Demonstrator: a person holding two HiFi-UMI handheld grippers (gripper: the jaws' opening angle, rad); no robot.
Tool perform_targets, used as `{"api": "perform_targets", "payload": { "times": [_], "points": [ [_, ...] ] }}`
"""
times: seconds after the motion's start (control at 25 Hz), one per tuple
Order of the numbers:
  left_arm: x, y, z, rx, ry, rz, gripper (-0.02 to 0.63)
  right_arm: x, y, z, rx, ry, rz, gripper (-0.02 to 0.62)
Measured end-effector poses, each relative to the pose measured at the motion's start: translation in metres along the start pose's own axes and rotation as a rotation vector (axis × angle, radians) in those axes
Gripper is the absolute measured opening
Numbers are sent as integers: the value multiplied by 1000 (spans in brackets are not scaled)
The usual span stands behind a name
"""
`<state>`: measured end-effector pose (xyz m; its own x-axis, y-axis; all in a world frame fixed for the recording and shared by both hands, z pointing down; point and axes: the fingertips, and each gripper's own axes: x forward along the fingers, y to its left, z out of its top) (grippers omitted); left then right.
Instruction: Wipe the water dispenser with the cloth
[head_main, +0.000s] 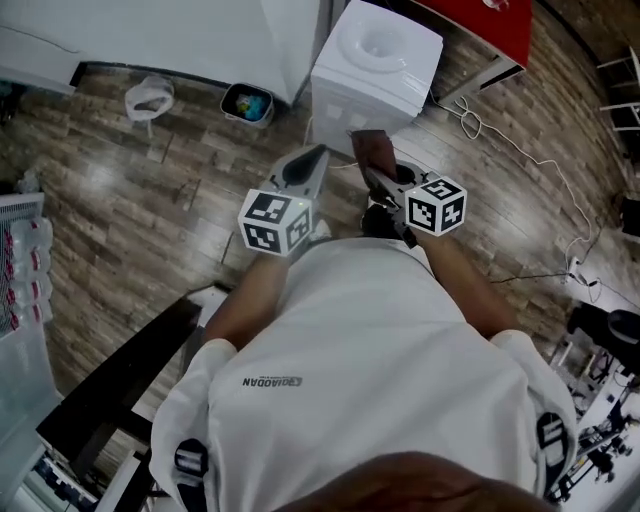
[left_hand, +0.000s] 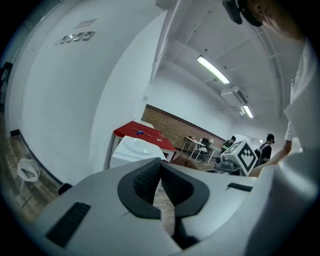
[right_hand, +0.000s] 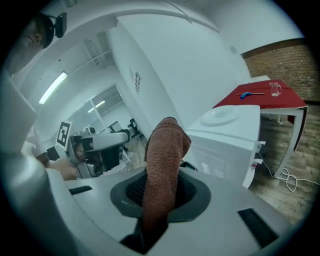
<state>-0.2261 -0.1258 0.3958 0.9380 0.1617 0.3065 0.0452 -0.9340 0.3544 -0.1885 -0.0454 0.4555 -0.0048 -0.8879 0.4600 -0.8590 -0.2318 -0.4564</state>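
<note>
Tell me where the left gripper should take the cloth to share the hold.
Grip the free upper end of the brown cloth, probably coming in from the left gripper's own side. That end stands clear above the right gripper, whose jaws clamp the lower part. The left gripper is shut and must open first.

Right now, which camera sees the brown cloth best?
The right gripper view: the cloth fills its middle, clamped in the jaws. The head view shows it small, from above; the left gripper view, only a brown sliver.

left gripper (left_hand: 161, 164) out front, fingers (left_hand: 144, 181) pressed together, nothing in them. right gripper (right_hand: 161, 187) alongside, fingers clamped on brown knitted cloth (right_hand: 164, 150).
</note>
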Motion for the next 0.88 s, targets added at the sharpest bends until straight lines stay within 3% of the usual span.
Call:
{"api": "perform_targets", "payload": {
  "times": [0.36,0.68,0.88],
  "points": [
    [5,-43,25,61,-49,-45,-4,-60,-14,19,20,-112,-43,52],
    [31,-96,19,50,-72,31,-3,-130,-38,29,-39,-148,13,52],
    [47,-153,19,47,-120,62,-3,-189,-70,25,-80,-163,22,52]
  ]
}}
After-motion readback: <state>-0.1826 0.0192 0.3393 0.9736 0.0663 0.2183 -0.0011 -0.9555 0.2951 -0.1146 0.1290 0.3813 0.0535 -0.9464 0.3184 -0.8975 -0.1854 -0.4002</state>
